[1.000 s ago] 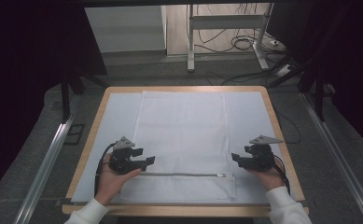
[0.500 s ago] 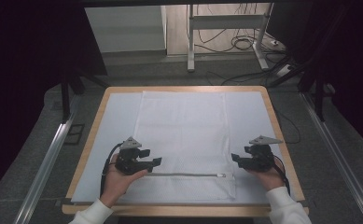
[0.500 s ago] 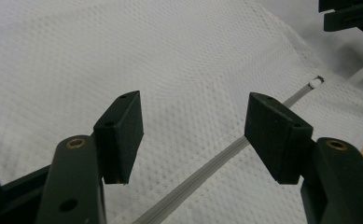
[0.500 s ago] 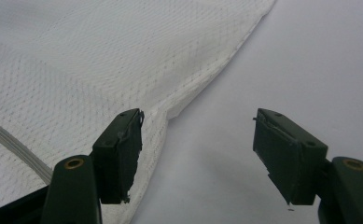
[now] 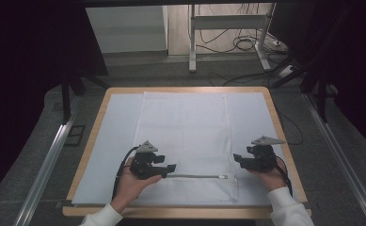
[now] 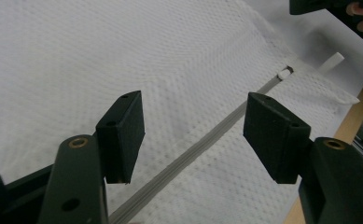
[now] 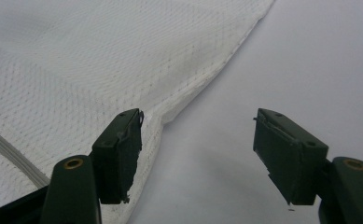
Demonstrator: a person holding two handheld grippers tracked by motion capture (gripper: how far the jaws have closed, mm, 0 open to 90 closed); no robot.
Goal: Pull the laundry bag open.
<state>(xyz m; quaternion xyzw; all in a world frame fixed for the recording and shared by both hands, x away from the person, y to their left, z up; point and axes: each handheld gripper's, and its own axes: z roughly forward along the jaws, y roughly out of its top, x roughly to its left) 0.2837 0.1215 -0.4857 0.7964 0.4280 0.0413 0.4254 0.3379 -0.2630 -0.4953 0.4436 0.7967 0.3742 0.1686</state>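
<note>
Judging from how things lie, we are at the start: both grippers are at the near end of the white mesh zippered laundry bag (image 5: 185, 141), nothing gripped yet.

Left gripper (image 5: 170, 168) sits over the near-left part of the bag, jaws spread wide and empty. In the left gripper view its black jaws straddle the grey zipper track (image 6: 202, 144), which runs away between them toward the small white zipper pull (image 6: 284, 73). We can't tell whether the pads touch the mesh.

Right gripper (image 5: 237, 159) sits at the bag's near-right edge, jaws also wide apart, holding nothing. In the right gripper view one black pad (image 7: 119, 149) hovers at the bag's stitched white hem (image 7: 202, 74), the other over bare mat.

Zipper pull (image 5: 223, 177) is at the right end of the track, close to the right gripper. We can't tell from these views whether the zipper is closed.

The bag lies flat down the middle of the pale blue mat (image 5: 110, 136) on the wooden-rimmed table (image 5: 277, 127), far end near the table's far edge.

Done: approach and positioning only. Left: closing on the bag or zipper, then all the actual handling.
</note>
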